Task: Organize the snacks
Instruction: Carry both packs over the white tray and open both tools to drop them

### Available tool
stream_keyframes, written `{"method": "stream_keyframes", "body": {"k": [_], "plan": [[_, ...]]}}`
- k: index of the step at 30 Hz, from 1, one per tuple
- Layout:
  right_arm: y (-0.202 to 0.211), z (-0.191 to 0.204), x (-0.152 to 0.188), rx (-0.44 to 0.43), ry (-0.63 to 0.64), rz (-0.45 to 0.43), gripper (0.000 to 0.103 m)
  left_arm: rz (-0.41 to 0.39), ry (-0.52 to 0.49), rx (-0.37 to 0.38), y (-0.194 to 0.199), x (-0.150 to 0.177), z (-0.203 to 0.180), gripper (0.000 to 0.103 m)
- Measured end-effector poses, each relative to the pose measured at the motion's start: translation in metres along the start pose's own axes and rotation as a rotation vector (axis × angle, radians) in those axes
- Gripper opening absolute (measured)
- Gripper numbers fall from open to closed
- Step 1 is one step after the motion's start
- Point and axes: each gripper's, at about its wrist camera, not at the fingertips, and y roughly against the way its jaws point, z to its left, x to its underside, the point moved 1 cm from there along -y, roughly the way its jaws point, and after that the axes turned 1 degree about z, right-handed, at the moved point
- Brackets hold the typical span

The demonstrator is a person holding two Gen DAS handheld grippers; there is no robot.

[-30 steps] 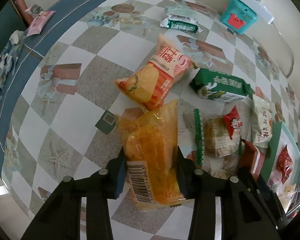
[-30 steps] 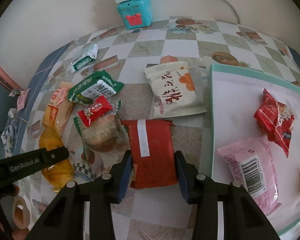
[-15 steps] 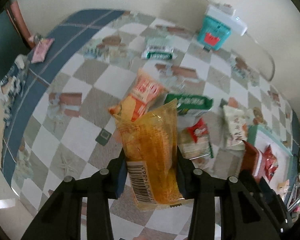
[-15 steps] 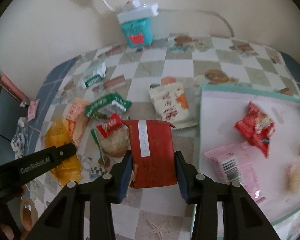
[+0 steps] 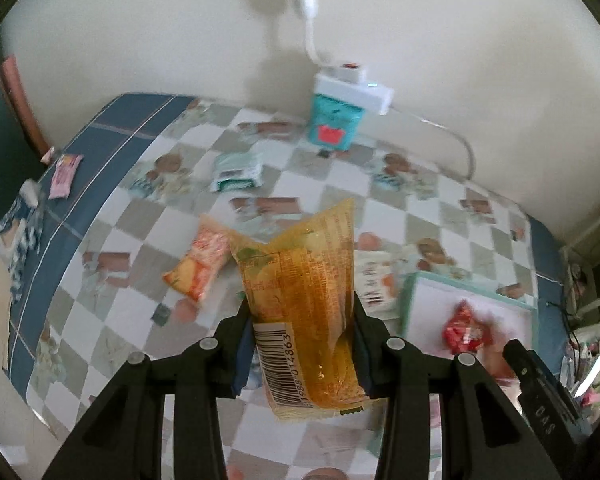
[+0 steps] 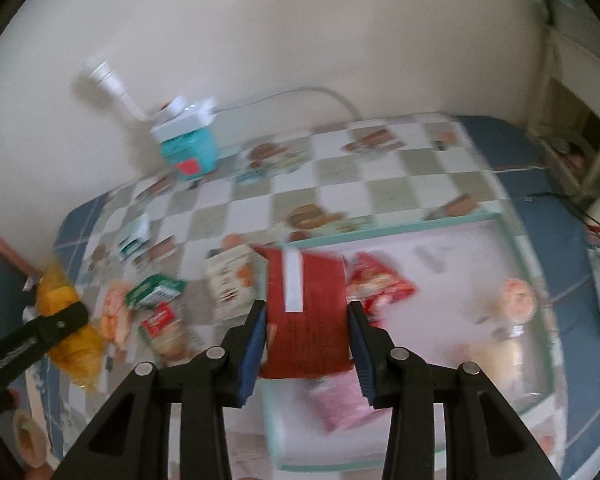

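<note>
The left gripper (image 5: 300,344) is clamped on a yellow translucent snack packet (image 5: 300,304), its blue pads pressing both long sides just above the barcode, and the packet hangs clear above the bench (image 5: 112,288) with its sealed top edge pointing away from the camera. The right gripper (image 6: 306,344) is clamped on a dark red packet (image 6: 304,312) with a white strip down its back; its jaws have just been closing a little further on that packet, which is lifted off the surface and sits over the near left part of the white tray (image 6: 460,248). Inside the tray lie a bright red crinkled packet (image 6: 380,284) just right of the held one, a pink packet (image 6: 340,404) below the gripper, and a round pale orange item (image 6: 518,300) further right, too blurred to identify. Left of the tray, loose on the checked cloth, lie a white packet with red lettering (image 6: 228,284), a green packet (image 6: 156,288), a small red-labelled packet (image 6: 160,320), and an orange packet (image 5: 198,272). A green and white packet (image 5: 236,172) lies apart nearer the wall, where a teal box (image 5: 334,124) stands with a white power strip (image 5: 354,90) on top. In the right wrist view the left gripper and its yellow packet show at the left edge.
</note>
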Motion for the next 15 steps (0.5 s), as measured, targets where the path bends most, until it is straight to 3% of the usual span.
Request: {"method": "stream_keyframes", "body": {"k": [4, 15], "plan": [[0.005, -0.03, -0.005, 0.029, -0.034, -0.017, 0.037, 0.011, -0.062, 0.011, -0.005, 0.006, -0.033, 0.043], [-0.017, -0.087, 0.002, 0.053, -0.149, 0.069, 0.037, 0.142, -0.166, 0.065, -0.052, 0.033, -0.1, 0.043]]}}
